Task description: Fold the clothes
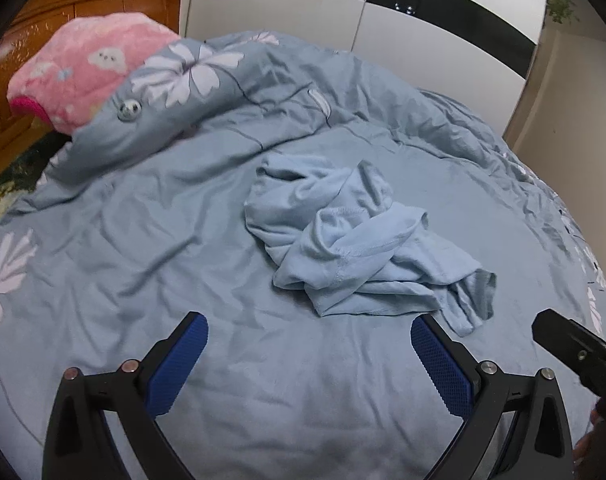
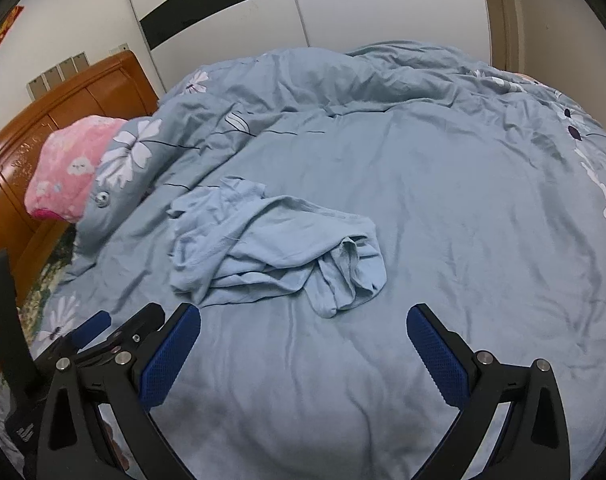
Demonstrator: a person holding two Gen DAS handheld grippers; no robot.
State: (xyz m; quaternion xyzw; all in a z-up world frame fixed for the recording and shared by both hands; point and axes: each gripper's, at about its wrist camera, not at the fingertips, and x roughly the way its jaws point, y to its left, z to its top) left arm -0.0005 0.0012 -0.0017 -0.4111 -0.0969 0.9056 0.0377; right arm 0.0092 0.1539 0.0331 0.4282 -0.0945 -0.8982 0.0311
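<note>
A light blue garment [image 1: 359, 240] lies crumpled in a heap on the blue floral bedspread [image 1: 163, 240]; it also shows in the right wrist view [image 2: 271, 248]. My left gripper [image 1: 309, 332] is open and empty, hovering over the bedspread just short of the garment's near edge. My right gripper [image 2: 303, 320] is open and empty, also just short of the garment. In the left wrist view the right gripper's black body [image 1: 579, 352] shows at the right edge. In the right wrist view the left gripper [image 2: 99, 332] shows at the lower left.
A pink fleece blanket [image 1: 83, 68] sits at the bed's head against a wooden headboard [image 1: 63, 4]. The bunched floral duvet [image 1: 263, 80] lies behind the garment. A white and black wardrobe [image 1: 383, 12] stands beyond the bed.
</note>
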